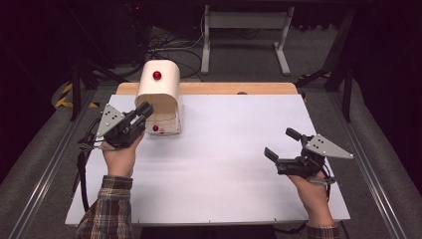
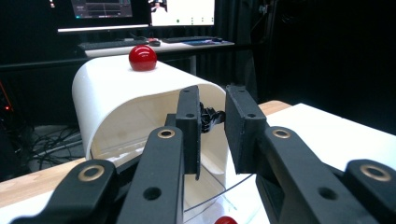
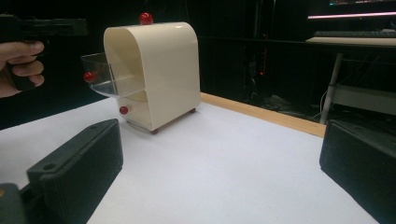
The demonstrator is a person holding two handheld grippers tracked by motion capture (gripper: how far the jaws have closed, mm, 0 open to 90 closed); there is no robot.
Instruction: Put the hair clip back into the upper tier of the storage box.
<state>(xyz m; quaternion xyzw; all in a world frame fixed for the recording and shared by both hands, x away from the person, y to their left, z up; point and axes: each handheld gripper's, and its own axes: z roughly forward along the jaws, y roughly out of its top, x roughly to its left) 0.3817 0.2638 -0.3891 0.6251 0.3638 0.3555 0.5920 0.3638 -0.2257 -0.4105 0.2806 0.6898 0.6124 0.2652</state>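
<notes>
White table (image 1: pixel 224 164) from the high view: a cream cabinet (image 1: pixel 158 84) stands far left, the left gripper (image 1: pixel 142 115) at its front. Left gripper view: jaws narrowly parted, grasping nothing. Right gripper view: the right gripper (image 3: pixel 219 163) gapes wide, empty.

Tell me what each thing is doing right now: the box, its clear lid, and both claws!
Cream, round-topped plastic box with red knob: upright at the table's far left.
Clear curved lid: swung partly open, sticking out in front.
Left claw: jaws nearly together, holding nothing, at the box's opening.
Right claw: wide open, empty, away from the box.
</notes>
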